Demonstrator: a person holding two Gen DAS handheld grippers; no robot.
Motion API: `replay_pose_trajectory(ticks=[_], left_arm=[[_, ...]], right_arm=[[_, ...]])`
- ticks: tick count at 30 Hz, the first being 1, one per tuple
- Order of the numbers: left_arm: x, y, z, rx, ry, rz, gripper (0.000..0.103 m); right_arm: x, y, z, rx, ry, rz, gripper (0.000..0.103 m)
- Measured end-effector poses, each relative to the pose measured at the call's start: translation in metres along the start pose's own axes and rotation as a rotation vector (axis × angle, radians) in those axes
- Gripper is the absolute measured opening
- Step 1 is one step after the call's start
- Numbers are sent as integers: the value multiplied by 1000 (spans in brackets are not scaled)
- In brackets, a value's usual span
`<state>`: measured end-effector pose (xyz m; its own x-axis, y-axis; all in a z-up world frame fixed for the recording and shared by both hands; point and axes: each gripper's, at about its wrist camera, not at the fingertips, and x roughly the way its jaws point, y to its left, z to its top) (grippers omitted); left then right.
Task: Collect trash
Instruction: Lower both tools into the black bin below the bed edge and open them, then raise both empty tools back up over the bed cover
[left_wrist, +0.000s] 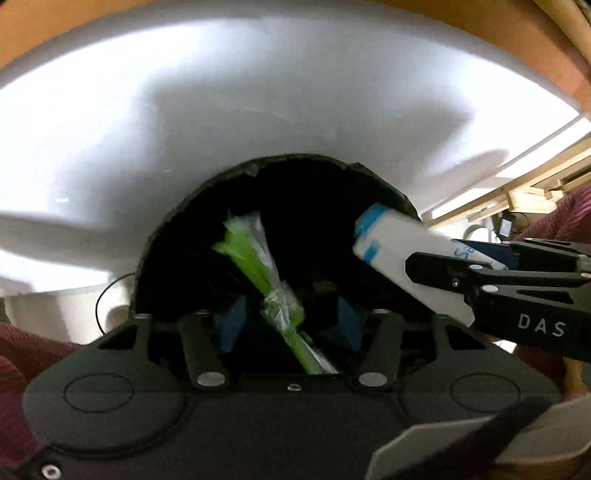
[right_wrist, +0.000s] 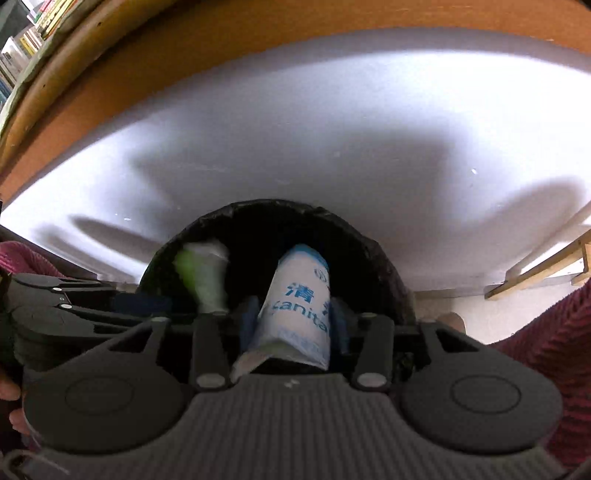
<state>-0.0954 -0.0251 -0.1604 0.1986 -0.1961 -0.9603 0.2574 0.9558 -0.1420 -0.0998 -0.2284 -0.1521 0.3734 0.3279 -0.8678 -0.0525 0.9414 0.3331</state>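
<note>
1. A black-lined bin (left_wrist: 207, 206) is seen from above in both wrist views, set on a white surface (left_wrist: 258, 103) with a wooden edge (right_wrist: 258, 48) behind it.
2. The left gripper (left_wrist: 288, 317) is pointed steeply down into the bin mouth. Its jaws stand partly apart; blue pads (left_wrist: 231, 325) are seen on either side of a green and clear plastic wrapper (left_wrist: 258, 269). Pad contact on the wrapper cannot be confirmed; the wrapper is blurred and appears loose between them.
3. The right gripper (right_wrist: 291, 317) is likewise aimed into the bin, jaws partly apart, with a white and blue packet (right_wrist: 299, 302) lying between them, over the bin opening. Firm contact is not evident.
4. Writing on the packet is read in part: blue Chinese character "清" and Latin letters "Sanita", the rest cut off.
5. In the left wrist view, "DAS" is printed in pale letters on the right gripper's body.
6. Dark red sleeves (right_wrist: 554, 350) are noted at the frame edges.
</note>
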Motion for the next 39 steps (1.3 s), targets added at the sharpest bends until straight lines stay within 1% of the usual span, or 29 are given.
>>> replay_pose_trajectory(ticks=[1, 3, 6, 12, 17, 20, 25, 29, 32, 35, 39], left_arm=[[-1, -1, 1, 7, -7, 11, 66], [-3, -3, 2, 21, -22, 36, 72], [-5, -4, 2, 30, -31, 63, 77], [-17, -2, 2, 36, -57, 68, 78], [-40, -6, -1, 63, -114, 72, 78], [-60, -8, -4, 72, -157, 64, 81], [-100, -13, -7, 104, -234, 39, 84], [-137, -21, -11, 142, -297, -39, 87], [-164, -27, -10, 181, -355, -73, 91], [-192, -31, -4, 203, -441, -75, 95], [-214, -28, 6, 185, -574, -71, 98]], right_arm=[[0, 2, 1, -2, -2, 1, 62], [0, 0, 3, -7, -7, 2, 64], [-3, -3, 2, -10, -15, 5, 67], [-13, -1, 4, -30, -38, 2, 68], [-36, 5, 4, -86, -93, 20, 70], [-59, 12, 5, -138, -142, 33, 73], [-99, 20, 10, -202, -225, 80, 76], [-132, 29, 16, -264, -299, 126, 80], [-155, 33, 25, -304, -381, 146, 84], [-172, 38, 39, -317, -466, 138, 87], [-181, 35, 63, -307, -566, 73, 88]])
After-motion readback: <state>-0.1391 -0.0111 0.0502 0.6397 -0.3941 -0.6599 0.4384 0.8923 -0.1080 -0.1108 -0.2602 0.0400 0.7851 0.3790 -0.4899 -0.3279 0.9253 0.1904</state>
